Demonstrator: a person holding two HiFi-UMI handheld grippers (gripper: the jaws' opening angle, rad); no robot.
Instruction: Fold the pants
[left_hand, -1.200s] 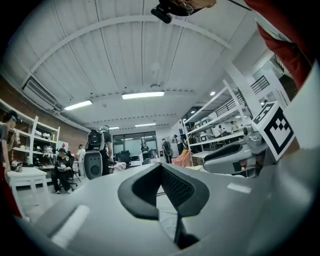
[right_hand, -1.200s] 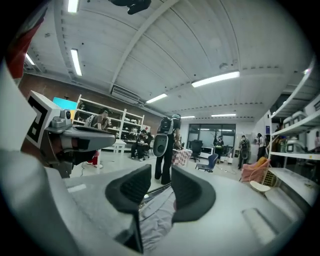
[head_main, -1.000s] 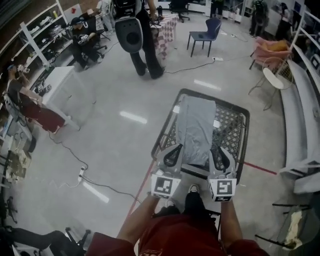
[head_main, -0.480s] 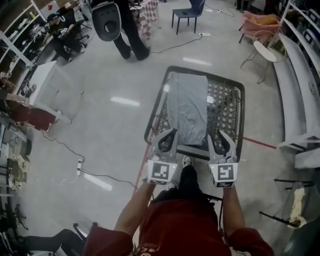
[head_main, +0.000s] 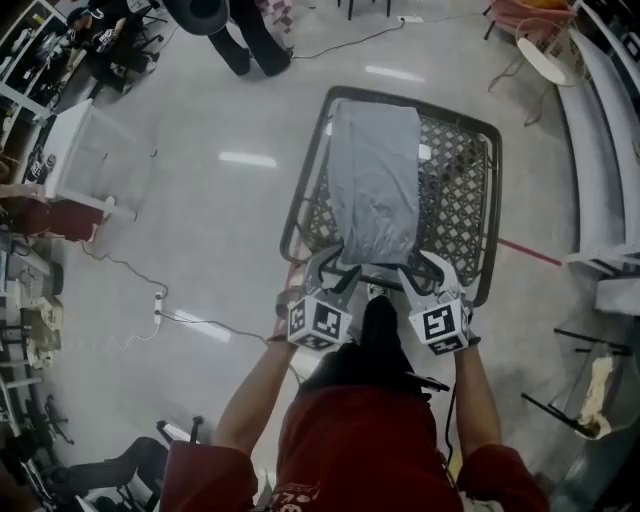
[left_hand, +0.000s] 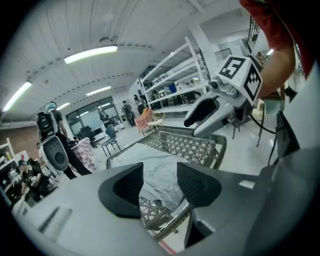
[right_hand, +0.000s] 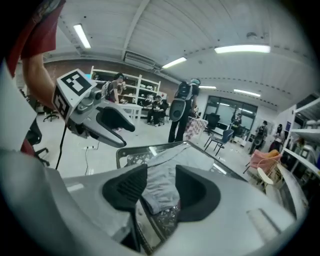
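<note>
Pants (head_main: 375, 185) lie flat on mesh table (head_main: 487, 200). My L gripper (head_main: 335, 268) & R gripper (head_main: 427, 272) at near end, jaws just opened, both apart, cloth not pinched.

The long grey cloth pants (head_main: 375, 180) look soft and matt, faintly creased. They lie on a dark metal lattice-top table (head_main: 458, 200) whose rim has a dull sheen. At nine o'clock of the table, the pale smooth floor (head_main: 200, 220) is glossy, with bright white reflections. The left gripper (head_main: 335, 268) and right gripper (head_main: 420, 268) have smooth matt grey plastic shells, and their black pads (left_hand: 127, 187) look finely ribbed.
</note>
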